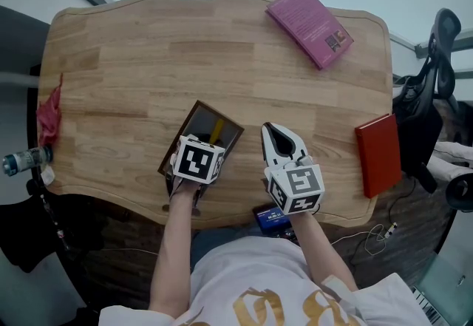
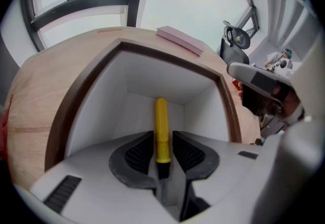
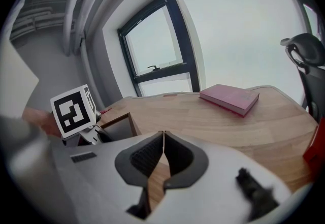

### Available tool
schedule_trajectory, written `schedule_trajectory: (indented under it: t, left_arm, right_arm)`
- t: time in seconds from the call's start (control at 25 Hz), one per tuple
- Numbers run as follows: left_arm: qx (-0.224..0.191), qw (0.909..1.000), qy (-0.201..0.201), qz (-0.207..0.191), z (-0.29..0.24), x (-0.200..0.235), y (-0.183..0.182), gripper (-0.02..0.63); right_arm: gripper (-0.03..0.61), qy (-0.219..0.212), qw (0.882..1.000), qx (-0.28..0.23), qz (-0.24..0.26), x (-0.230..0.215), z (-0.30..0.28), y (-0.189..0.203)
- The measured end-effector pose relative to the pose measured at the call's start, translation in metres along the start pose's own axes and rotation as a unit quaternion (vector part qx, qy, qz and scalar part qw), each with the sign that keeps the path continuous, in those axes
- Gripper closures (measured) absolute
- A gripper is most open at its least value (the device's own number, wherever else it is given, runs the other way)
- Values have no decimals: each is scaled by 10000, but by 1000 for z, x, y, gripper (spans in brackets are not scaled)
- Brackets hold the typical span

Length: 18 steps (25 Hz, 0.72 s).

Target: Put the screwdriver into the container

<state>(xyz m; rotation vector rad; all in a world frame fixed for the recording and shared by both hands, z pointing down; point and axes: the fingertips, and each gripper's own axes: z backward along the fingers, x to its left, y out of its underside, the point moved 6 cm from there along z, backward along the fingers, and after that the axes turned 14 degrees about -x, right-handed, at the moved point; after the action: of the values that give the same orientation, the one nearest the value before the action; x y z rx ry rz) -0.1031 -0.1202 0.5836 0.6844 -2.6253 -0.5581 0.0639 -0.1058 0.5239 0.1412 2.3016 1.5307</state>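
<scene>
Wooden table (image 1: 133, 73) under both grippers. Pink book (image 1: 309, 25) lies flat and skewed, well ahead of the right gripper (image 1: 275, 132) and a bit to its right. Red book (image 1: 378, 154) lies flat to that gripper's right, apart from it, near the table's right edge. Red cloth (image 1: 49, 116) and bottle (image 1: 22, 160) are well left of the left gripper (image 1: 198, 141), by the table's left edge. Black office chair (image 1: 432, 88) is off the table, past the red book. Blue item (image 1: 270, 217) sits just behind the right gripper, below the table edge; can't identify it.

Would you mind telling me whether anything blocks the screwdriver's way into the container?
Nothing visible does. The screwdriver already reaches inside the open container, between the parted jaws of the left gripper. The white interior around it looks bare.
</scene>
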Motion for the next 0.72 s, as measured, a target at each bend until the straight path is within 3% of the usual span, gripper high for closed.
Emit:
schedule_trajectory:
  t: [0.48,0.72]
  left_arm:
    - [-278,9995,-174,7,11,0,-5,489]
    - [-557,9978,-318,-139,20,-3,-12,529]
  right_arm:
    - [546,-61,10000,-53,17,0,7,-3]
    - [546,-86,9999,-130,71,0,10,-6]
